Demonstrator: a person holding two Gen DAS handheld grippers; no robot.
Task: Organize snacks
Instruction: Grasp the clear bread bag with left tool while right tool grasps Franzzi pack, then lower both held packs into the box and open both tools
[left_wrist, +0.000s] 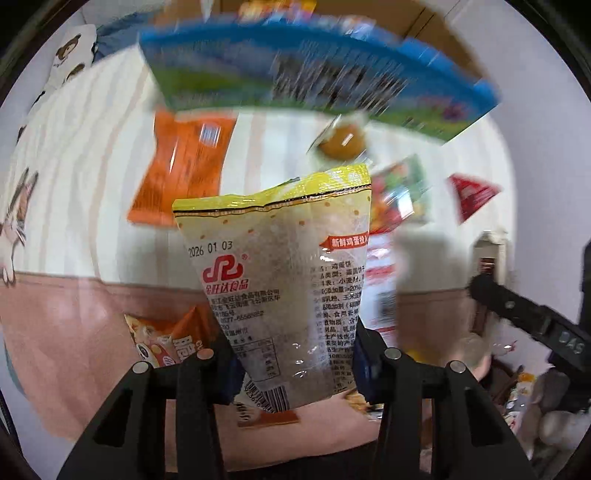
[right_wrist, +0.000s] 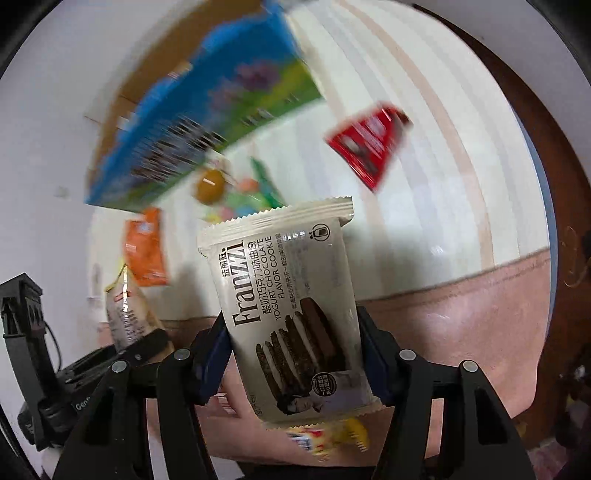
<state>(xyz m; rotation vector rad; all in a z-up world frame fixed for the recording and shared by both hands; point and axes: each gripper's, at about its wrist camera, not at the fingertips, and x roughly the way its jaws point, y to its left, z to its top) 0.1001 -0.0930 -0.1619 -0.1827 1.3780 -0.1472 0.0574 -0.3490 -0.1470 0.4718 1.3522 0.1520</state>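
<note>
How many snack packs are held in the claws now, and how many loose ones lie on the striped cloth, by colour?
Held, yellow-topped pack in left claw: 1
Held, cream Franzzi cookie pack in right claw: 1
Loose, orange pack: 1
Loose, red pack: 1
Loose, round brown snack: 1
Total: 5

A domestic room, apparently a bedroom. Loose snack packets (left_wrist: 183, 166) lie on a bed dressed in a pale striped sheet (left_wrist: 92, 177) with a pink border; a pillow printed with cartoon bears (left_wrist: 72, 55) sits at its far corner, a cardboard box (left_wrist: 424, 22) behind.
</note>
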